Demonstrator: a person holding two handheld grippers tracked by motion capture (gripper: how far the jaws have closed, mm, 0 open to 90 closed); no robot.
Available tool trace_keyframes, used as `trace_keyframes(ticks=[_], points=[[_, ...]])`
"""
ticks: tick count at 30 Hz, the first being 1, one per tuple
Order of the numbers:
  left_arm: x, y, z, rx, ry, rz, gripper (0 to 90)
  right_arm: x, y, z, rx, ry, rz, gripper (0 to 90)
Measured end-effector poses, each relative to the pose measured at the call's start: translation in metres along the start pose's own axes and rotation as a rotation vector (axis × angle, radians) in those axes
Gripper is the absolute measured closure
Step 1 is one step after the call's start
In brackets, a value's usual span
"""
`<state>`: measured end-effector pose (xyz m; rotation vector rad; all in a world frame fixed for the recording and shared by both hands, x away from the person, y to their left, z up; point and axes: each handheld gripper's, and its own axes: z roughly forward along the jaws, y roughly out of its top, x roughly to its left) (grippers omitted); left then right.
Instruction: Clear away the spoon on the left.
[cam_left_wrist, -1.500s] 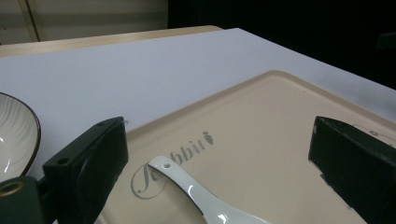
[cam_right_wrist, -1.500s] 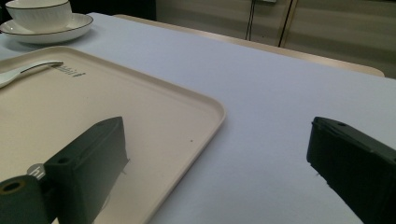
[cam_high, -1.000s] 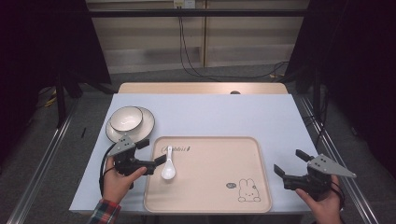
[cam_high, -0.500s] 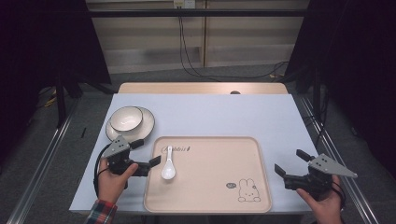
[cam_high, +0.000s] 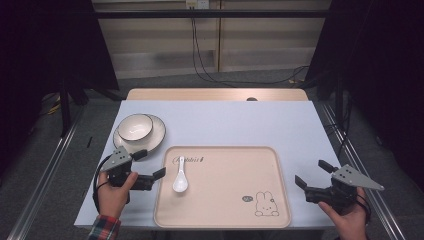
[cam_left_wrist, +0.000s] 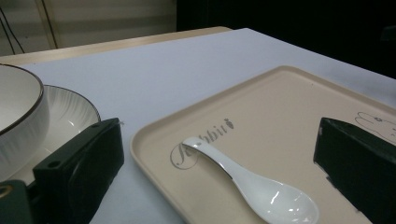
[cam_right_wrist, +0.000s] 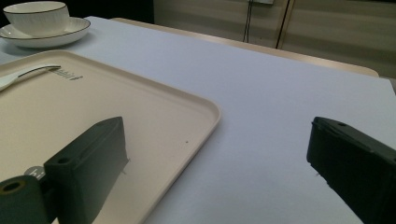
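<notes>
Left gripper (cam_high: 149, 164) fingers spread wide, holding nothing, low over the worktop (cam_high: 250, 125) at the tray's left edge; one finger (cam_left_wrist: 79, 168) sits in front of the plate, the other (cam_left_wrist: 357, 163) over the tray, with the spoon lying between them in the left gripper view. Right gripper (cam_high: 312, 173) fingers also wide apart and empty, off the tray's right side above bare worktop; in the right gripper view one finger (cam_right_wrist: 88, 163) overlaps the tray's right part, the other (cam_right_wrist: 355, 161) is over the pale blue surface. White ceramic spoon (cam_high: 180, 176) rests on the beige tray (cam_high: 225, 220), left part, bowl end toward the person, handle tip over the printed lettering. Rabbit drawing (cam_high: 263, 204) in the tray's near right corner. White bowl (cam_high: 135, 126) with dark rim stands on a white plate (cam_high: 155, 137), just beyond the tray's far left corner, apart from it. Hands grip both tools from the bottom edge; plaid sleeve (cam_high: 104, 227) on the left arm.
</notes>
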<state>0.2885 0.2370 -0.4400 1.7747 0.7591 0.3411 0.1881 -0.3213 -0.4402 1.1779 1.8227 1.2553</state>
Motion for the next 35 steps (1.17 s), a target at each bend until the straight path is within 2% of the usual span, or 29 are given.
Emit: trace_keyframes(ticks=[5,13,21,35], points=[[0.004,-0.001,-0.007,0.001,0.008,-0.004,1.9,-0.001,0.000,0.000,0.001,0.001,0.002,4.4],[0.008,-0.003,-0.018,0.002,0.032,0.017,1.9,-0.001,0.000,0.000,-0.002,-0.002,0.002,4.4],[0.012,-0.005,-0.027,-0.019,0.033,-0.008,2.4,-0.002,0.000,0.000,-0.001,-0.004,0.007,4.5],[0.011,-0.009,-0.032,0.002,0.047,-0.007,2.5,-0.003,-0.001,0.003,0.007,0.007,0.008,4.2]])
